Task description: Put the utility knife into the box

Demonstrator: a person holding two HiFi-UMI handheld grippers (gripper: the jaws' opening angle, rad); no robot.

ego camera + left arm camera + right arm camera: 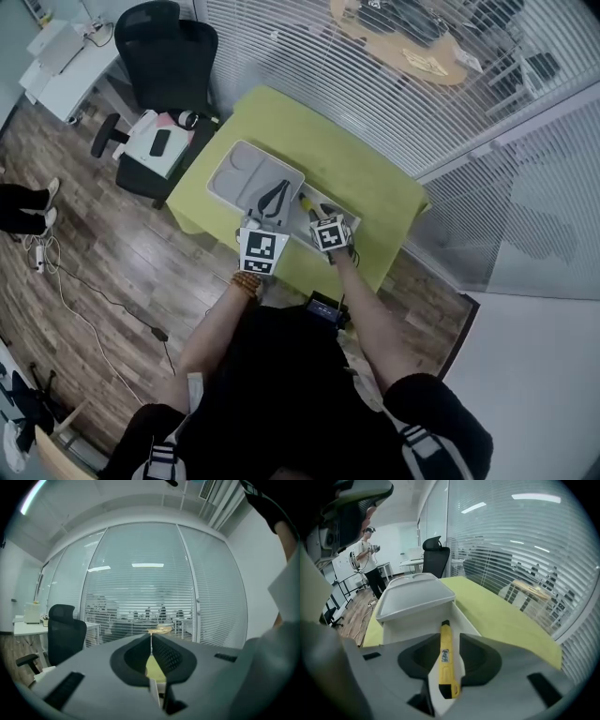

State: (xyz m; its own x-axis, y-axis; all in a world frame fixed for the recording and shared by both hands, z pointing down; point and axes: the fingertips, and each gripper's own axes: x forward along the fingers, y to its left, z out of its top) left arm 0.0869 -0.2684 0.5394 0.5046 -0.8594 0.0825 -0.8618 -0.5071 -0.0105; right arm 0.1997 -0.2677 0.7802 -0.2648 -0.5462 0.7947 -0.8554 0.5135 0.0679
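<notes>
bare green counter [506, 616] right of the box [466, 618], open lid [412, 592] takes the left side, glass wall [375, 84] behind, black chair [164, 42] past the far corner

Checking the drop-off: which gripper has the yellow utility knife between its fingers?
The right gripper: open around the yellow utility knife in the white box; the left gripper is shut and empty.

I find the utility knife [446, 660] lying in the box [465, 618], between the right gripper's [446, 640] fingers [474, 658]; the box sits on the surface [501, 616], its lid [412, 595] directly behind.
</notes>
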